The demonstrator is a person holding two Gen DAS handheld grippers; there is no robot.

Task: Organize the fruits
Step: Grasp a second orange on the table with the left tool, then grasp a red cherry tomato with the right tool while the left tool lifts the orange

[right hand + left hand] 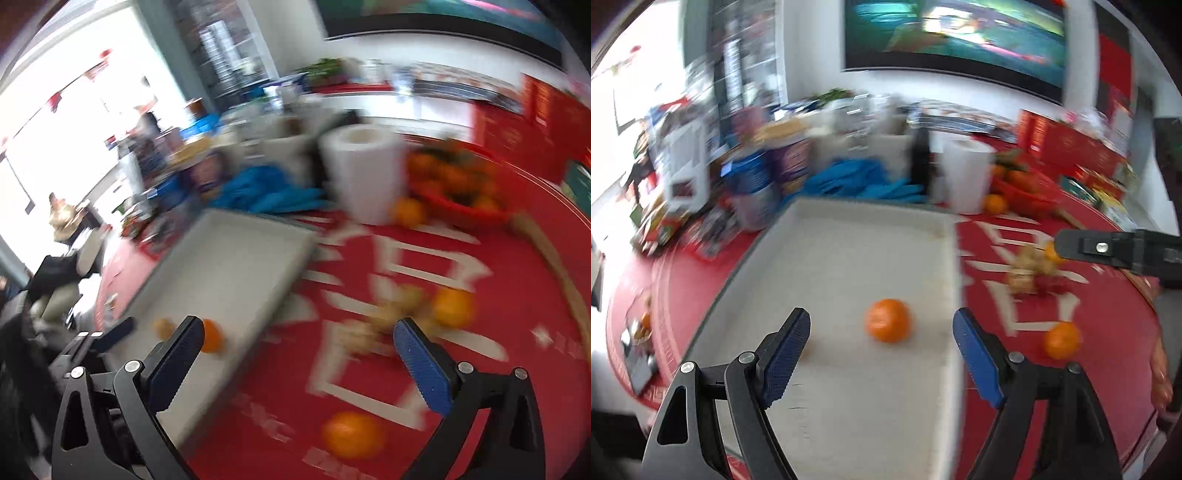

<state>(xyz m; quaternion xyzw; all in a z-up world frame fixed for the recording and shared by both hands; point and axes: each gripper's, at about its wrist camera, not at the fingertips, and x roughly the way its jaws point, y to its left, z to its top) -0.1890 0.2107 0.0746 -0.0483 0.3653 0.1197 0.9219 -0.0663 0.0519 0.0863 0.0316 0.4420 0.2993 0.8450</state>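
A white tray (831, 258) lies on the red tablecloth. One orange (888, 320) sits in it, just ahead of my open, empty left gripper (882, 354). Another orange (1062, 339) lies on the cloth right of the tray, and a third (1051, 253) lies by a tan fruit cluster (1023, 271). In the right wrist view my right gripper (299, 354) is open and empty above the cloth. An orange (352, 435) lies below it, and another (452, 306) beside the tan cluster (391, 317). The tray (229, 266) holds an orange (212, 336). The right gripper's finger (1108, 249) shows in the left view.
A red basket of oranges (458, 184) stands at the back right, with a loose orange (408, 212) in front. A white paper roll (364, 170), blue cloth (266, 195) and cluttered boxes (683, 177) line the far side. Both views are motion-blurred.
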